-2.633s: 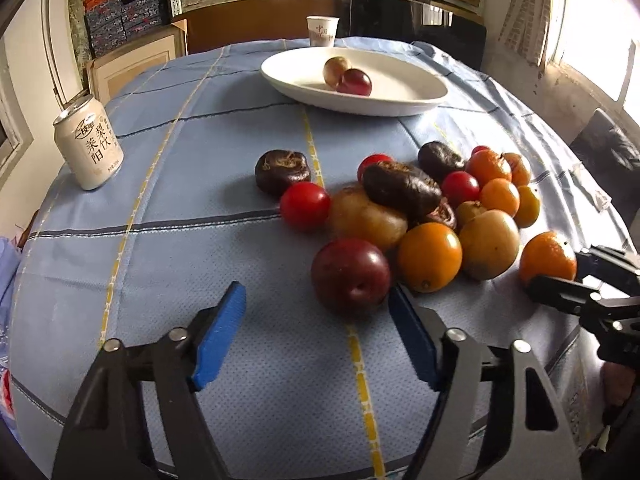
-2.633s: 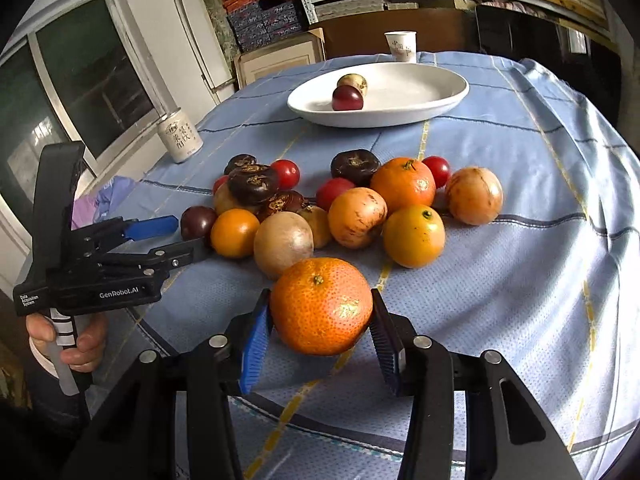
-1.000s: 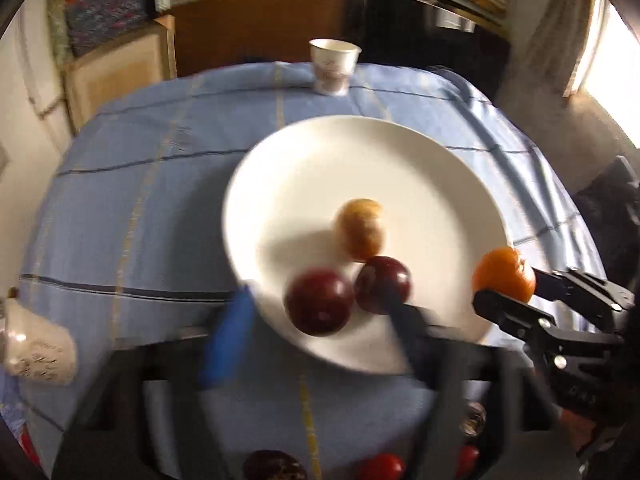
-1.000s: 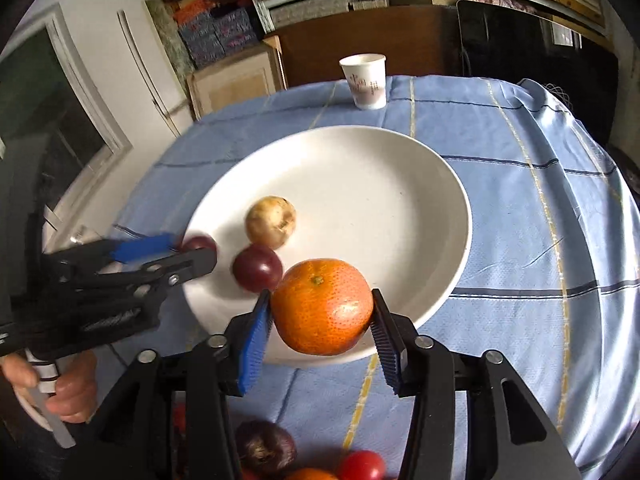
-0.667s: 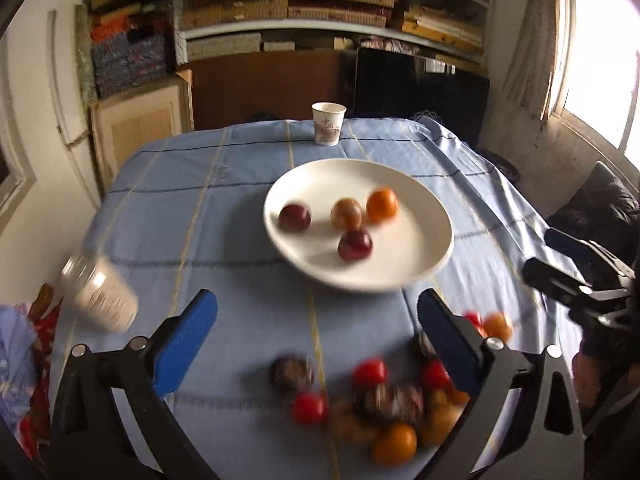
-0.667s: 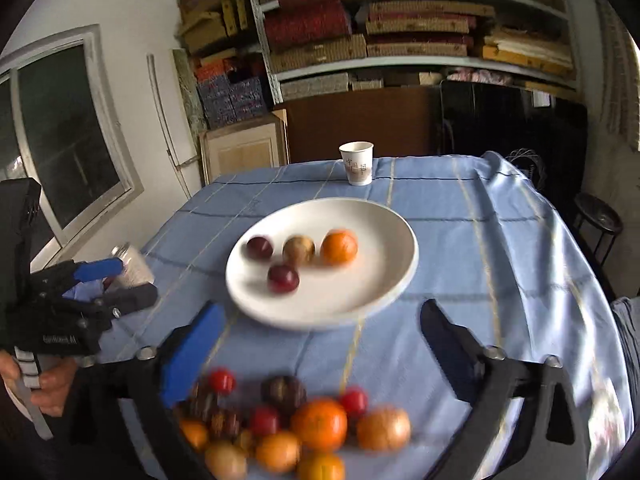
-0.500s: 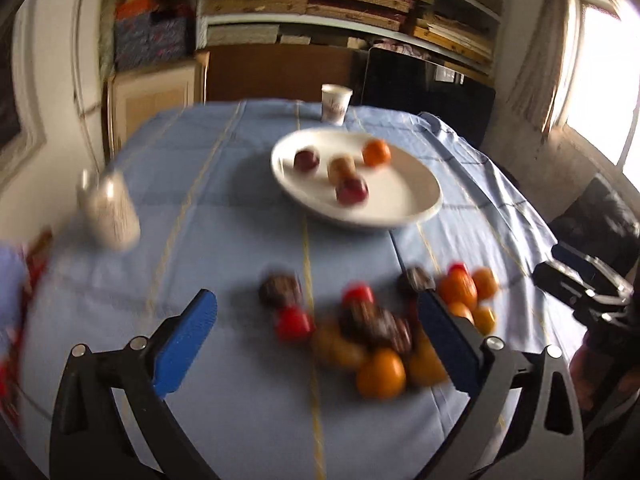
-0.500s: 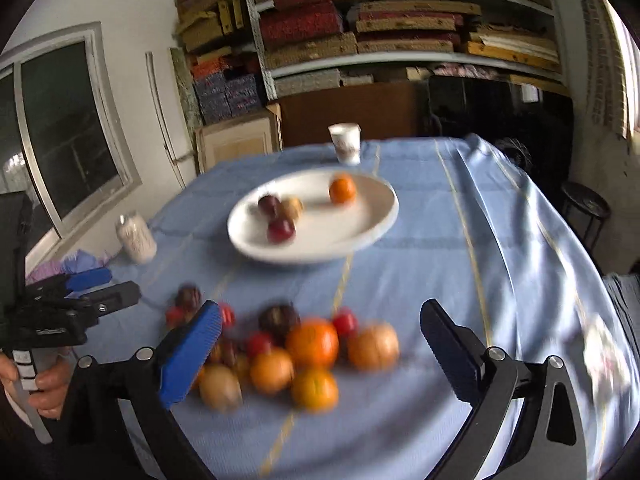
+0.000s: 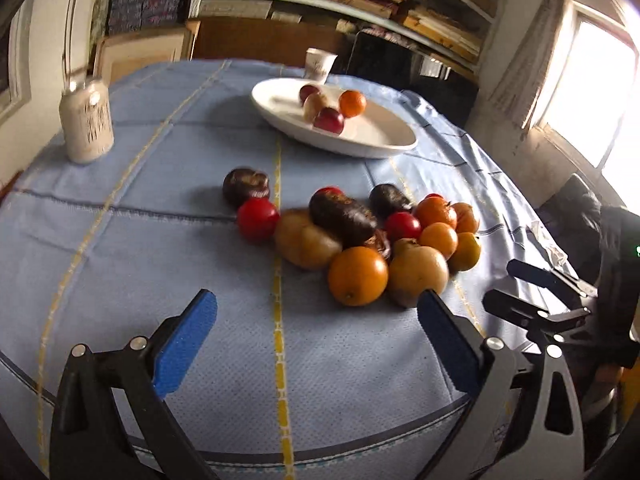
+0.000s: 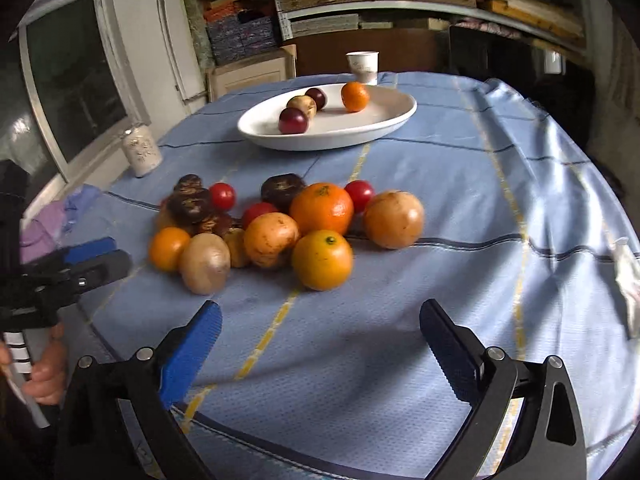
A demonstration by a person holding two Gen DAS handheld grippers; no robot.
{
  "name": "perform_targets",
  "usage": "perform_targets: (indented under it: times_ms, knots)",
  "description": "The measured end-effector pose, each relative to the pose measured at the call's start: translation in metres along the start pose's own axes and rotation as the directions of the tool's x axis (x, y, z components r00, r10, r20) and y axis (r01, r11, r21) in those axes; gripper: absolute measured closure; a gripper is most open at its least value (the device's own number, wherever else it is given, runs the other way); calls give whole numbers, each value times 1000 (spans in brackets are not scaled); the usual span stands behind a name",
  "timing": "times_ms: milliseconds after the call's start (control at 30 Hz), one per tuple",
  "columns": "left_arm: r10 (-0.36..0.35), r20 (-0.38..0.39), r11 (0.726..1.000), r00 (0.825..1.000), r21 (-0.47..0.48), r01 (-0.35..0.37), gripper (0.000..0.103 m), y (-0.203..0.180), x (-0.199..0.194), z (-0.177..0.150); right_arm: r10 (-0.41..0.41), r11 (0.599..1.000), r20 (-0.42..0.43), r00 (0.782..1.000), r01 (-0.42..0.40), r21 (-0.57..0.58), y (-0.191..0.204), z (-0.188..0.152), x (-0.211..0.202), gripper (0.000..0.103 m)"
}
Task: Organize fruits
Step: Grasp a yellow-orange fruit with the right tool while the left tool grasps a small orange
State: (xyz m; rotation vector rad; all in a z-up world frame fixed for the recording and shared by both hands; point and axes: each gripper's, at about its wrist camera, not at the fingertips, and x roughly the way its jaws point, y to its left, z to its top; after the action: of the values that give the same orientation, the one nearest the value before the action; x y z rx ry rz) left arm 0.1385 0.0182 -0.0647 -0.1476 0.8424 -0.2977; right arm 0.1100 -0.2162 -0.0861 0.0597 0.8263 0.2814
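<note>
Returning for more fruit, we hover both hand-held grippers, jaws wide and empty.

The orange (image 10: 355, 96) and plum (image 10: 293, 120) now sit on the white plate (image 10: 384, 130); the heap (image 9: 356, 236) awaits on the surface.

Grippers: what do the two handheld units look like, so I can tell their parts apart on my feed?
Both match: black angular frames with silver screws. On the left gripper and the right gripper, one of the jaws carries a bright blue textured pad, the other a darker ribbed one. The right wrist view shows the left unit's black body on a white handle with black stripes.
</note>
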Motion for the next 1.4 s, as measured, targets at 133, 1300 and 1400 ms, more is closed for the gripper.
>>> perform_targets:
  times_ms: [133,1300,1400]
  knots:
    - [-21,-29,997,999,-79,19,4,13,6,3,-8,1000,11,1000,8,15,0,-2,-3,3]
    - [-36,-2,999,999,21,36,4,-6,-1,1,-152,970,-102,983,129,-205,24,35,44,66]
    - [-40,-1,999,999,18,40,4,-5,-1,1,-133,979,-90,987,117,-165,17,35,40,66]
